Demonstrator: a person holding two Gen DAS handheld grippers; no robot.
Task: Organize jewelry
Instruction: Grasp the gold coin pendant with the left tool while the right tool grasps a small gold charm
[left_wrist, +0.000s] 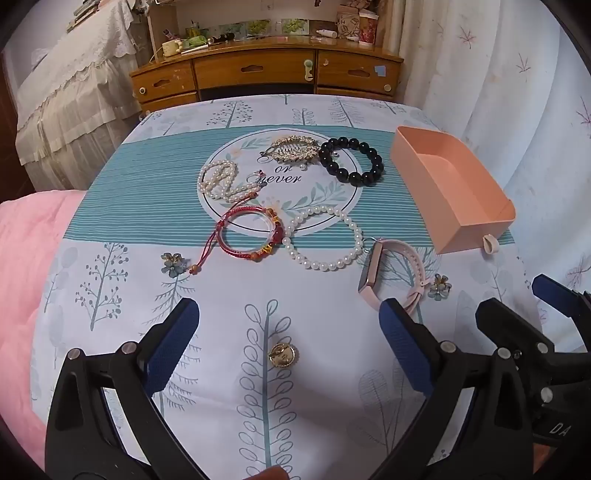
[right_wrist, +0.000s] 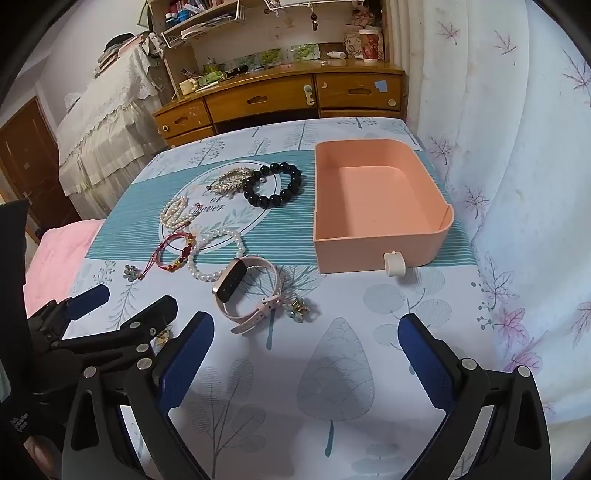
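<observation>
Jewelry lies on a leaf-print cloth: a gold brooch (left_wrist: 291, 149), a black bead bracelet (left_wrist: 351, 160), a small pearl strand (left_wrist: 219, 181), a red cord bracelet (left_wrist: 249, 234), a white pearl bracelet (left_wrist: 325, 236), a pink watch (left_wrist: 391, 275), two flower earrings (left_wrist: 173, 262) (left_wrist: 439, 287) and a gold round piece (left_wrist: 282, 355). An empty pink drawer tray (right_wrist: 376, 201) sits at the right. My left gripper (left_wrist: 288, 328) is open, with the gold piece between its fingers' lines. My right gripper (right_wrist: 306, 343) is open and empty, just right of the watch (right_wrist: 245, 286).
A wooden dresser (left_wrist: 258, 74) with cluttered top stands behind the table. A pink blanket (left_wrist: 26, 258) lies at the left, a white curtain (right_wrist: 517, 147) hangs at the right. The right gripper shows at the left view's right edge (left_wrist: 517, 332).
</observation>
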